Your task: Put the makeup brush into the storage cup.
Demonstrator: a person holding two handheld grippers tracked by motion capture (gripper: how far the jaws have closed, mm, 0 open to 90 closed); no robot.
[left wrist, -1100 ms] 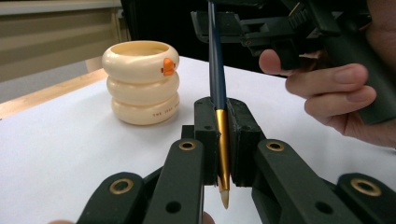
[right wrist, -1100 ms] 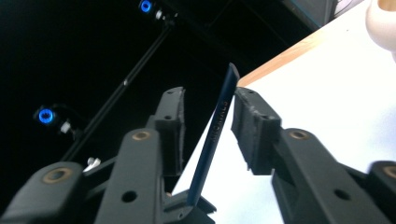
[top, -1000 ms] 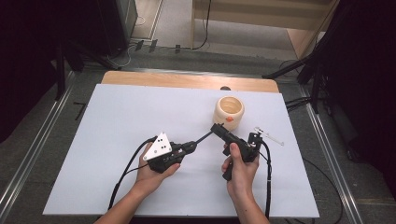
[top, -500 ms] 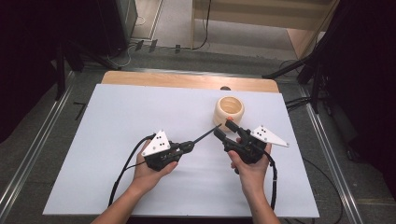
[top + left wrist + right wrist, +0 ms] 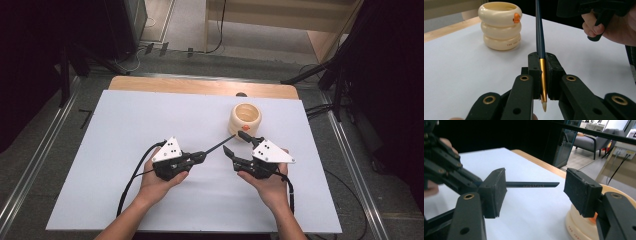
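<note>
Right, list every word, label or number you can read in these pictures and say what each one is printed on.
"AMORTALS": pale letters along the thin dark pen shaft, as far as it can be made out.
A short line of small dark print on the bottom ring of the cream, three-ringed ceramic holder: starts with what looks like "THE", the rest too small to read.
No other text is readable; the small orange tab on the holder's rim bears none.

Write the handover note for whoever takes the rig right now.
Left hand-held gripper: shut on the pen near its gold end, dark shaft pointing toward the cream holder.
Right hand-held gripper: jaws have just been opening and stand apart, the pen's free end between them, pads not pressing it.
Done: pen is up off the white table, in the left grip alone.
Left: probably getting the pen into the holder; it is not in yet.
</note>
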